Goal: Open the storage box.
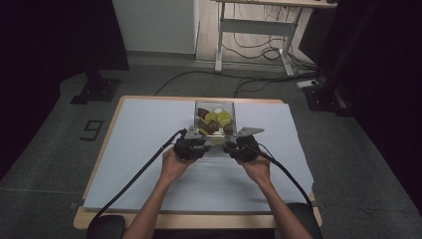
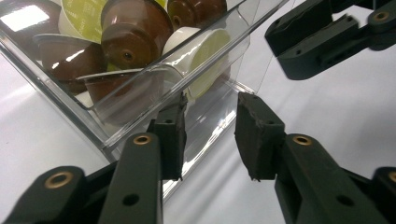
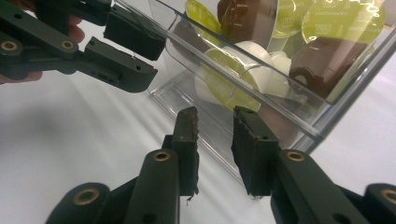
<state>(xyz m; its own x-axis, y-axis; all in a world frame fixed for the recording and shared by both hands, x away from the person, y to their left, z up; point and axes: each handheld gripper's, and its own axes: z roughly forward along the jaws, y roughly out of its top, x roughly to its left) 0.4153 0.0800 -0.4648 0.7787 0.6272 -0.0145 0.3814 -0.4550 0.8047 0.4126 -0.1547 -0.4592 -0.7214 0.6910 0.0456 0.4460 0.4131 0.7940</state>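
Observation:
A clear plastic box (image 1: 214, 102) stands at the middle of the table, holding several brown, yellow-green and white coffee capsules (image 1: 217, 118). Both grippers sit at its near side, tips close to the wall. My left gripper (image 1: 199, 144) is open; in the left gripper view its jaws (image 2: 212, 100) straddle the box's lower front edge (image 2: 116, 116), just below a white capsule (image 2: 201, 51). Open too, my right gripper (image 1: 230, 146) has its jaws (image 3: 215, 113) at the base of the clear wall (image 3: 280, 112), under a white capsule (image 3: 261, 70). Each gripper view shows the other gripper nearby.
A white sheet (image 1: 149, 149) covers the wooden table (image 1: 84, 219). Gripper cables trail back over the near edge. Beyond the table, on the grey floor, are a desk frame (image 1: 254, 30), loose cables and black stand bases (image 1: 94, 89).

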